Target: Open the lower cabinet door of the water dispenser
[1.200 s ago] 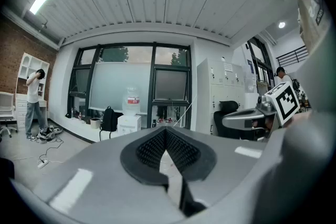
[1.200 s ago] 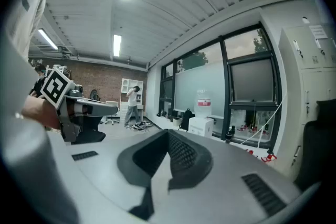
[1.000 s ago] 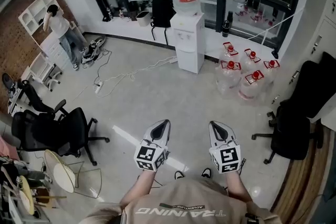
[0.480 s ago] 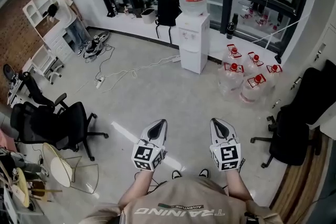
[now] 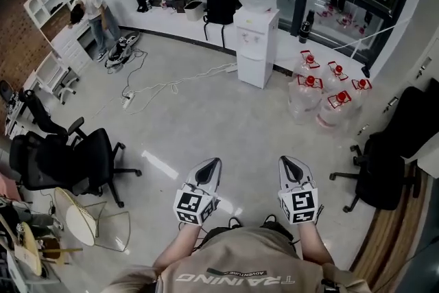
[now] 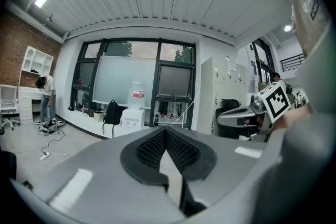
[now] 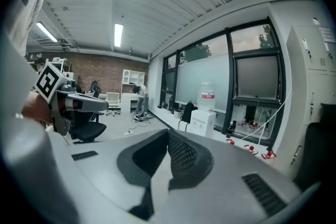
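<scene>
We hold left gripper [image 5: 213, 162] and right gripper [image 5: 287, 161] closed, empty | grey floor [image 5: 199, 116] | dispenser [image 5: 258, 44] well ahead by windows.

At the far right edge of the floor [image 5: 206, 127], red-capped water jugs [image 5: 322, 96] are standing; black office chairs [image 5: 65, 161] are sitting along its left edge.

cabinet door [image 5: 254, 70] detail tiny, torso [image 5: 240, 270] cropped

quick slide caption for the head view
Left gripper and right gripper shut, empty, facing the distant water dispenser.
</scene>
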`<state>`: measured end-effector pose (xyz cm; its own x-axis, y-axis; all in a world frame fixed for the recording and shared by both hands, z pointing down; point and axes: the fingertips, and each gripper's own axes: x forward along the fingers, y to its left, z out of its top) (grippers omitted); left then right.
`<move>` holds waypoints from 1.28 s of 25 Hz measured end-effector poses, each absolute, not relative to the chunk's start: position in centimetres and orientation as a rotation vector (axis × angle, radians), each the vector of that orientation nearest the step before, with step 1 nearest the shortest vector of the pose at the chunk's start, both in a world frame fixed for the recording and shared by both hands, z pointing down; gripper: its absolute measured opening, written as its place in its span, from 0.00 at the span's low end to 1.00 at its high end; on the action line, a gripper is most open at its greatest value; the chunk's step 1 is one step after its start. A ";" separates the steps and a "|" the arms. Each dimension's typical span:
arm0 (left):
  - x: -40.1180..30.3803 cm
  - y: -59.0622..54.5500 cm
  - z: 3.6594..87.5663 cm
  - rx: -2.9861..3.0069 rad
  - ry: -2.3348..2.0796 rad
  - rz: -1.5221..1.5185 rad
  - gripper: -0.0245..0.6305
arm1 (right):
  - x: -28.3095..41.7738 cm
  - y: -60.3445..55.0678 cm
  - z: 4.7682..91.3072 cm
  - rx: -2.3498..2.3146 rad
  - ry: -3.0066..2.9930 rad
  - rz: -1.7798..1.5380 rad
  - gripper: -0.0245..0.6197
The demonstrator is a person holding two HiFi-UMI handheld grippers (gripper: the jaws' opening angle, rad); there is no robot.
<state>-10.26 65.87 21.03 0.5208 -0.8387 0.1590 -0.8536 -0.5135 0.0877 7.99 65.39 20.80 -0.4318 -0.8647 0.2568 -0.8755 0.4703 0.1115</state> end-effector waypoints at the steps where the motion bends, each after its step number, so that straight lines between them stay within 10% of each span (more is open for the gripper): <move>1: -10.4 65.5 21.2 2.614 -1.442 0.145 0.04 | 7.8 65.4 21.1 1.500 -2.427 0.062 0.05; 32: -1.7 40.4 23.4 2.492 -1.446 0.150 0.04 | 18.0 39.5 25.1 1.492 -2.491 0.216 0.05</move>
